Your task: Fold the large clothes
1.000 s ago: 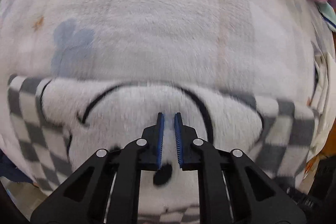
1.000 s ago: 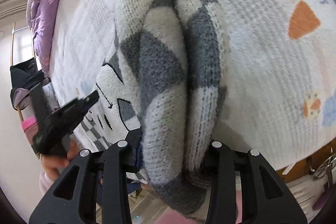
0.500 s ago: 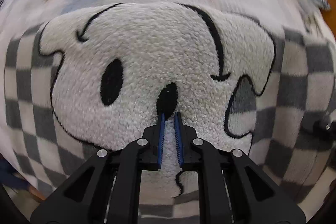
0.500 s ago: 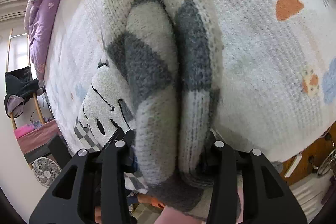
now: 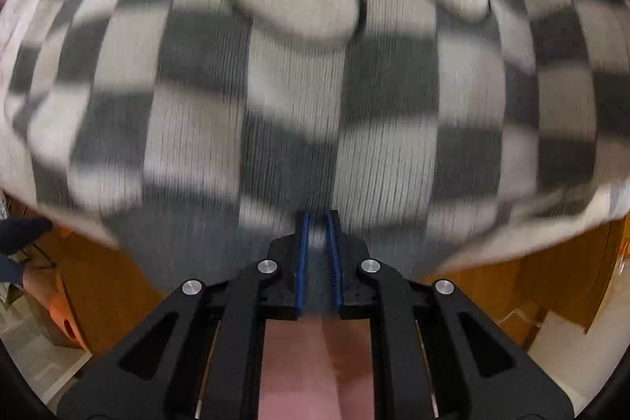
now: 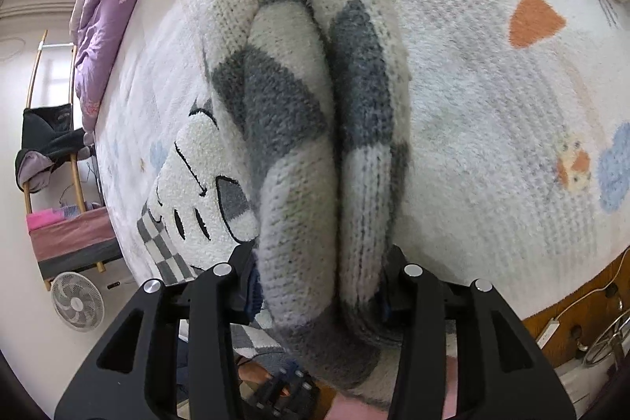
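We see the grey-and-white checked sweater (image 6: 315,128) lying on the bed (image 6: 492,152), over a white blanket with orange and blue motifs. Our right gripper (image 6: 319,286) has its fingers clamped on a thick bunched fold of the knit, which bulges forward between them and hangs below. A cartoon face patch (image 6: 197,184) on the sweater shows to the left of that fold. Our left gripper (image 5: 318,254) sits at the sweater's lower edge (image 5: 299,105), its blue fingers (image 5: 301,262) narrowly parted; blur keeps us from telling whether they pinch fabric. A purple quilt (image 6: 114,10) lies at the far side of the bed.
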`<state>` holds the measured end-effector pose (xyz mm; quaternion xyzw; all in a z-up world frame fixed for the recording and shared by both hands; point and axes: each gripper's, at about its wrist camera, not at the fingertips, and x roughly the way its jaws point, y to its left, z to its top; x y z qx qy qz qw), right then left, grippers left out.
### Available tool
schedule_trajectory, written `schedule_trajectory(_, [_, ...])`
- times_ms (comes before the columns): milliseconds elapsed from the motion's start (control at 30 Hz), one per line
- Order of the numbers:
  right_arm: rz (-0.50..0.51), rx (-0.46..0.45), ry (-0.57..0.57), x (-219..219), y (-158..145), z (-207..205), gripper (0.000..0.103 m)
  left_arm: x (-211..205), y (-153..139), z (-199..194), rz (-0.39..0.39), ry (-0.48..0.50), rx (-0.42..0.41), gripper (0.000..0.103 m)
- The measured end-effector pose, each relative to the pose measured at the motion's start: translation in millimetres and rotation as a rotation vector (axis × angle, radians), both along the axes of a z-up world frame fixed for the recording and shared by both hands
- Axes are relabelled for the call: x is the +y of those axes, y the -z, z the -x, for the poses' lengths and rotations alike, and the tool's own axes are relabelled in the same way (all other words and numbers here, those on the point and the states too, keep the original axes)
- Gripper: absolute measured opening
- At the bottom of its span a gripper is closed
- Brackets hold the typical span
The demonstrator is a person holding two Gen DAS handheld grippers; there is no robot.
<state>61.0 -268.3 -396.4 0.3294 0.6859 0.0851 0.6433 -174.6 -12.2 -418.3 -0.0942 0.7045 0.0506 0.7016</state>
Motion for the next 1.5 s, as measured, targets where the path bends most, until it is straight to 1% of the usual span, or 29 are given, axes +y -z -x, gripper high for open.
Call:
schedule_trajectory(33, [-0.005,0.003,0.004,0,0,1,0.041,-2,2,6,-0.008,0.015,0.02,0.011])
schedule_trajectory(100, [-0.004,0.001,0.001,-3,-2,4,0.041,-8,10,17,-0.082,0.092,0.121,0.007])
schedule_trajectory(133, [0.001,0.0,-0.003,-3,-3,5,0.041,-6,5,18,-0.078,0.099,0.101,0.006])
schedule_trajectory(167, [0.006,0.001,-0.01,-2,-5,5,0.041,-2,-10,15,-0.052,0.086,0.04,0.006])
schedule_trajectory(233, [0.012,0.003,-0.023,0,-7,5,0.041,8,-33,-3,-0.023,0.049,-0.034,0.006])
schedule_trajectory(300, [0.016,0.005,-0.022,-3,-8,7,0.041,18,-64,-44,-0.002,0.033,-0.151,0.006])
schedule_trajectory(367, [0.011,0.01,-0.011,-4,-8,9,0.041,26,-84,-85,0.013,0.03,-0.228,0.006])
schedule_trajectory(400, [0.011,0.012,-0.006,-3,-7,9,0.041,31,-95,-118,0.026,0.031,-0.274,0.006])
schedule_trajectory(433, [0.012,0.014,-0.002,-3,-7,9,0.041,34,-99,-139,0.023,0.034,-0.301,0.006])
schedule_trajectory(500, [0.019,0.015,0.004,-2,-7,9,0.041,40,-104,-200,0.015,0.055,-0.36,0.006])
schedule_trajectory(533, [0.024,0.014,0.008,-2,-6,9,0.041,43,-99,-219,0.016,0.066,-0.371,0.006])
schedule_trajectory(567, [0.027,0.012,0.014,-2,-5,8,0.042,33,-95,-227,0.016,0.069,-0.373,0.006])
schedule_trajectory(600, [0.029,0.011,0.021,-2,-4,9,0.043,41,-88,-251,0.02,0.071,-0.364,0.006])
schedule_trajectory(633, [0.03,0.01,0.029,-2,-3,9,0.043,50,-74,-273,0.025,0.08,-0.329,0.005])
schedule_trajectory(667, [0.03,0.011,0.037,-3,-1,9,0.043,56,-55,-287,0.013,0.087,-0.271,0.002])
schedule_trajectory(700, [0.027,0.011,0.044,-4,0,9,0.043,56,-40,-287,0.025,0.09,-0.255,0.002])
schedule_trajectory(733, [0.023,0.01,0.053,-6,2,9,0.043,55,-36,-283,0.03,0.097,-0.284,0.001])
schedule_trajectory(800, [0.021,0.021,0.061,-8,4,8,0.044,51,-40,-261,0.008,0.117,-0.341,0.001])
schedule_trajectory(867, [0.013,0.023,0.065,-10,6,8,0.044,54,-41,-235,0.005,0.097,-0.342,0.001])
schedule_trajectory(967, [0.016,0.026,0.055,-12,7,8,0.044,40,-43,-177,-0.026,0.106,-0.317,0.001])
schedule_trajectory(1000, [0.016,0.024,0.049,-12,7,8,0.044,36,-40,-150,-0.031,0.113,-0.318,0.001])
schedule_trajectory(1033, [0.018,0.022,0.041,-12,7,8,0.044,28,-41,-135,-0.044,0.11,-0.329,0.001])
schedule_trajectory(1067, [0.021,0.02,0.03,-12,8,9,0.045,25,-41,-116,-0.054,0.1,-0.32,0.001])
schedule_trajectory(1133, [0.022,0.007,0.019,-11,7,11,0.045,23,-19,-84,-0.009,0.046,-0.193,0.001])
schedule_trajectory(1167, [0.022,0.003,0.015,-12,7,12,0.045,22,-15,-60,-0.016,0.02,-0.19,0.001])
schedule_trajectory(1267, [0.008,-0.003,0.018,-13,7,17,0.045,6,-10,-18,-0.056,0.069,-0.17,0.001])
schedule_trajectory(1367, [0.011,-0.016,0.011,-15,8,19,0.045,1,-12,-17,-0.068,0.126,-0.136,0.001])
schedule_trajectory(1433, [0.014,-0.023,0.017,-16,9,20,0.045,6,-22,-36,-0.036,0.113,-0.111,0.002])
schedule_trajectory(1500, [0.029,-0.037,0.028,-19,12,22,0.047,14,-52,-61,-0.017,0.089,-0.185,0.002])
